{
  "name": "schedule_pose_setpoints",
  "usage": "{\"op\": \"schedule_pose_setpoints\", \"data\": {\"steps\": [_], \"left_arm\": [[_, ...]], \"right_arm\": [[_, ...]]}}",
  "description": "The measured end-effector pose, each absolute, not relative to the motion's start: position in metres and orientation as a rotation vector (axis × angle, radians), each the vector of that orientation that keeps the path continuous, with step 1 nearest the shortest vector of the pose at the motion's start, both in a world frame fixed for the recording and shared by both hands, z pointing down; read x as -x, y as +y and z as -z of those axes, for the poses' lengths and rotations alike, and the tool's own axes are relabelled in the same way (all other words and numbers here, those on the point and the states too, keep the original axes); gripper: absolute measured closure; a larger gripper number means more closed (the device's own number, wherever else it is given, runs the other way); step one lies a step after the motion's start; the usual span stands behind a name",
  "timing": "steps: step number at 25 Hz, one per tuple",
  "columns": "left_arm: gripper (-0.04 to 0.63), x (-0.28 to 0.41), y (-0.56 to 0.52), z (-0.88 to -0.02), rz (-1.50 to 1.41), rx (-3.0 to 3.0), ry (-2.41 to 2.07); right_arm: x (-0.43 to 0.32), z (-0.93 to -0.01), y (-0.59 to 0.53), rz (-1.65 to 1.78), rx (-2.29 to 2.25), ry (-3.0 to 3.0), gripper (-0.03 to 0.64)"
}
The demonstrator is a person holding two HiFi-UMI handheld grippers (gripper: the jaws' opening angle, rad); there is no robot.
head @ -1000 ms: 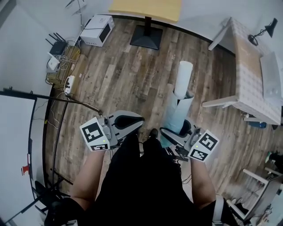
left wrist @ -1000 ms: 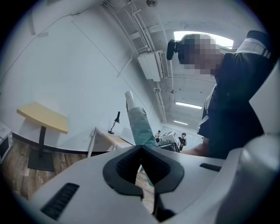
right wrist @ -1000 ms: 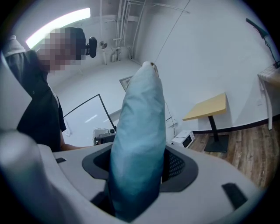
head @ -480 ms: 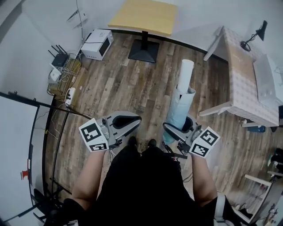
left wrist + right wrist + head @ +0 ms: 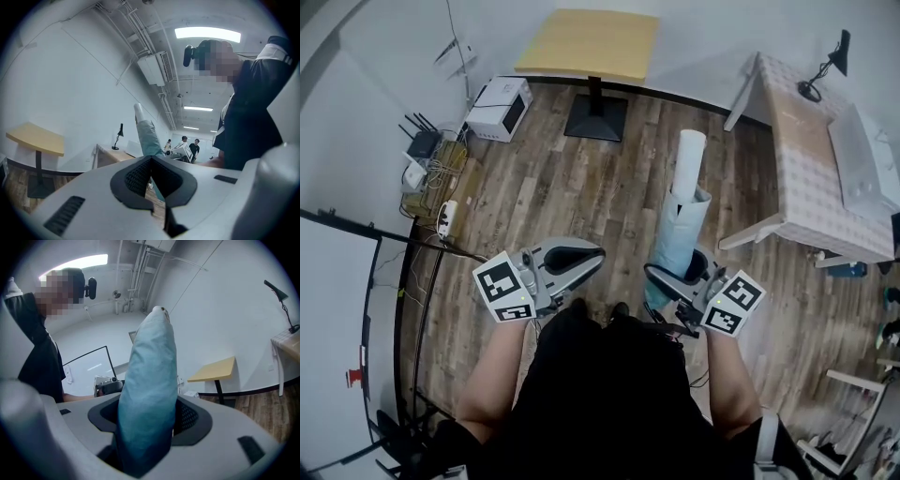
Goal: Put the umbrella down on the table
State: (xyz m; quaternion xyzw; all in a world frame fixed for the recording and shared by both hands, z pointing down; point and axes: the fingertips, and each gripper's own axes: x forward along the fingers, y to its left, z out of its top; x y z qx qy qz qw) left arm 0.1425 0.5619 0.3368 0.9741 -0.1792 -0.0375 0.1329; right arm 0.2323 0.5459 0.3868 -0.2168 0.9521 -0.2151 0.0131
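1. Head view: the right gripper [image 5: 673, 274] pinches a folded blue umbrella [image 5: 679, 225] at its lower end, with the white handle [image 5: 689, 155] at the far end. The umbrella hangs over the wood floor [image 5: 581, 187], well apart from the yellow desk [image 5: 591, 42] and the checked desk [image 5: 811, 159]. The left gripper [image 5: 596, 255] is near it and carries nothing.
2. Left gripper view: the fingers [image 5: 93, 197] are pressed together at the tips with nothing between them. The umbrella [image 5: 149, 138] shows beyond.
3. Right gripper view: the fingers [image 5: 225, 427] clamp the umbrella [image 5: 147, 380], which rises from between them.
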Motion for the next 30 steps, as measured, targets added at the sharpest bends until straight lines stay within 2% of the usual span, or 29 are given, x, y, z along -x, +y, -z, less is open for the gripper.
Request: {"op": "schedule_pose_setpoints", "data": {"steps": [12,30], "left_arm": [[0.583,-0.148,0.54,-0.352,0.091,-2.78,-0.516],[0.583,-0.064,0.37,-0.35,0.185,-2.787,-0.412]], "right_arm": [[-0.243,-0.396,0.518,0.715,0.711,2.931,0.321],[-0.151,-0.388,0.364,0.767,0.804,2.948,0.321]]}}
